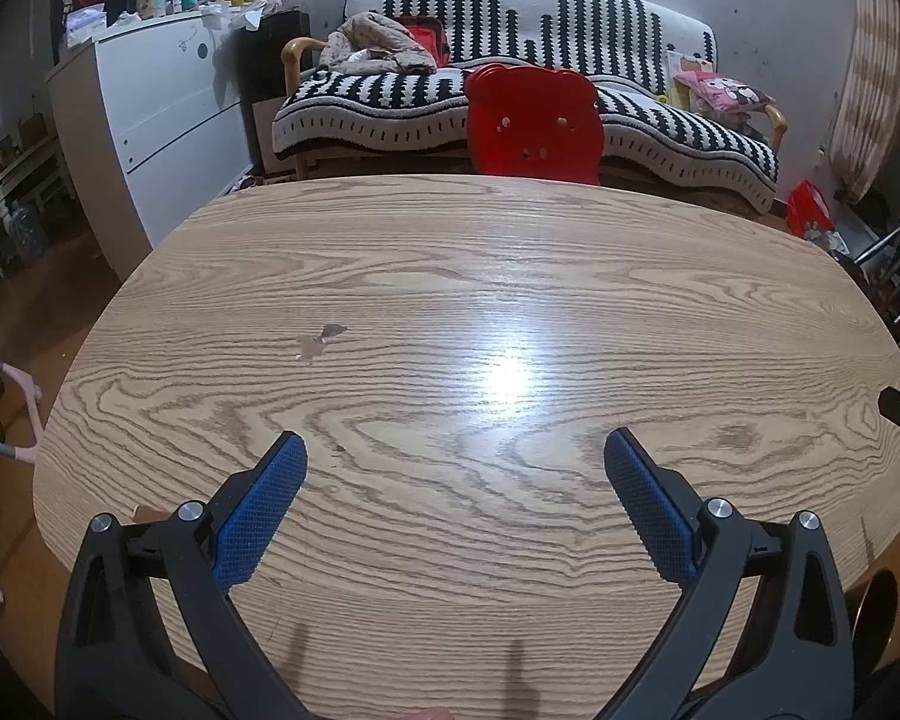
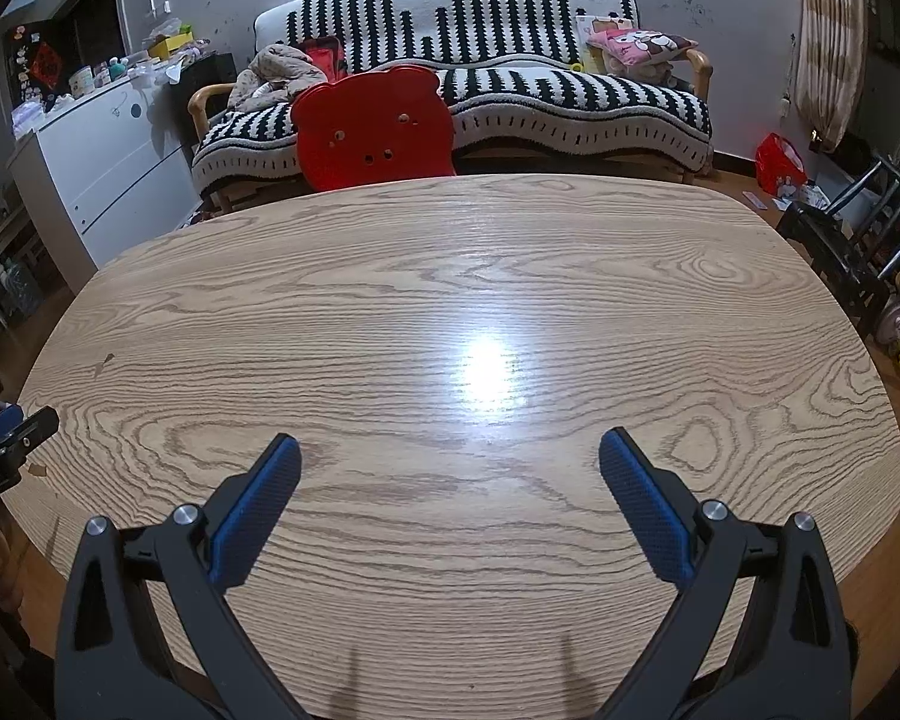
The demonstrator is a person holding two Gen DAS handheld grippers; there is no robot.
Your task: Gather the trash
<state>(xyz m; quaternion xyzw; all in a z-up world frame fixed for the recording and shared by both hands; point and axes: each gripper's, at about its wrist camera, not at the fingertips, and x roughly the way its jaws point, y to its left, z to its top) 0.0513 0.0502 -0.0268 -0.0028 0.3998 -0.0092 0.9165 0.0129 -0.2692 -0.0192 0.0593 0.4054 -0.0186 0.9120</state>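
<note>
Trash: only small bits visible on the bench. A torn brownish scrap (image 1: 323, 339) lies flat on the bench left of centre, toward the left edge; in the right wrist view it shows as a tiny dark fleck (image 2: 107, 360) near the left edge. Another small brown crumb (image 2: 37, 470) sits at the near-left edge of the bench, just beside the other claw. Too small to tell the material.

Left claw (image 1: 455, 450): spread wide, nothing between the blue pads (image 1: 264, 510), hovering over the near edge of the bench (image 1: 570, 276). Right claw (image 2: 449, 450): also spread wide, holding nothing, over the near edge, right of the left one. Each claw's tip pokes into the other's view at the side edge.

Bench is oval, light wood grain, with a bright lamp glare near the middle.

Beyond the far edge: a red bear-shaped chair back (image 1: 534, 120) pushed up close to the bench, then a sofa (image 1: 570, 42) with a black-and-white cover, crumpled clothes (image 1: 378, 48) on its left end, a pink cushion (image 1: 726, 90) on its right end. White drawer unit (image 1: 150, 120) off the far-left corner, cluttered on top. Red bag (image 2: 780, 162) on the floor to the far right, black metal chair (image 2: 852, 234) off the right edge.
</note>
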